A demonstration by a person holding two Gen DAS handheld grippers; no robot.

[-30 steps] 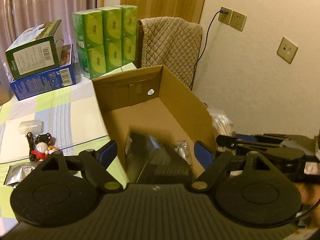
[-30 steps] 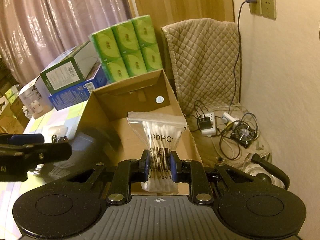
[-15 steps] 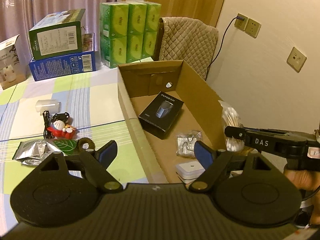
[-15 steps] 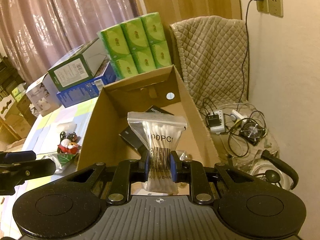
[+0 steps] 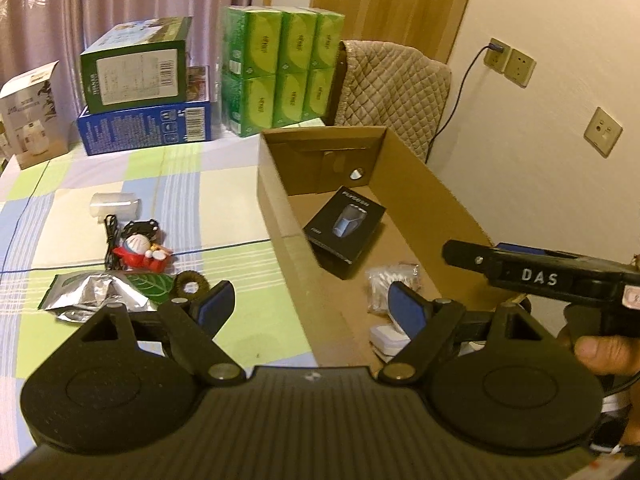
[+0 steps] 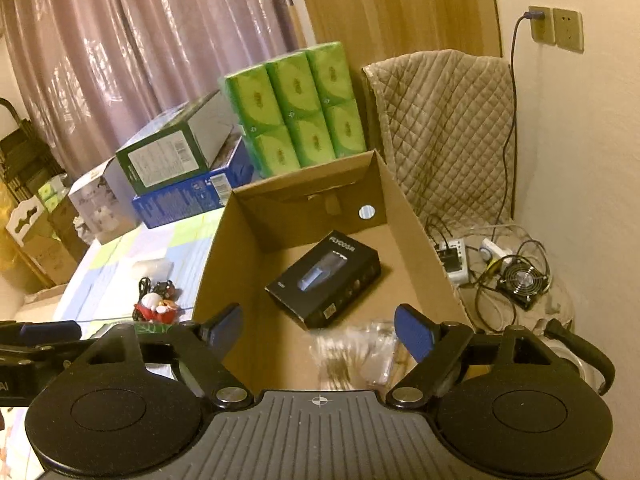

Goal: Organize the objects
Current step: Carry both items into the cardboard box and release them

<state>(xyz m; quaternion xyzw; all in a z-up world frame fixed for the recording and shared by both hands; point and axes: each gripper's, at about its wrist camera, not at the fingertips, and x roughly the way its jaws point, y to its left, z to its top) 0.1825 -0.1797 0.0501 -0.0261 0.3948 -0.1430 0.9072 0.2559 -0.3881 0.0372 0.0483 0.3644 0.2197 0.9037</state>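
both pairs of blue-padded fingers stand spread wide with nothing between them: the right gripper (image 6: 318, 330) hangs over the near end of the cardboard box (image 6: 416, 236), where a blurred bag of cotton swabs (image 6: 354, 354) shows just past its tips, and the left gripper (image 5: 310, 306) sits above the box's left wall beside the checked tablecloth (image 5: 224, 208). farther into the box a black product box (image 6: 324, 282) lies flat on the floor, with a small white case (image 5: 386, 338) at the near end, while a foil pouch (image 5: 90, 294), a red-and-white toy (image 5: 138, 252) and a clear cup (image 5: 114, 205) lie on the cloth, and green tissue packs (image 5: 280, 68) are stacked at the far edge.
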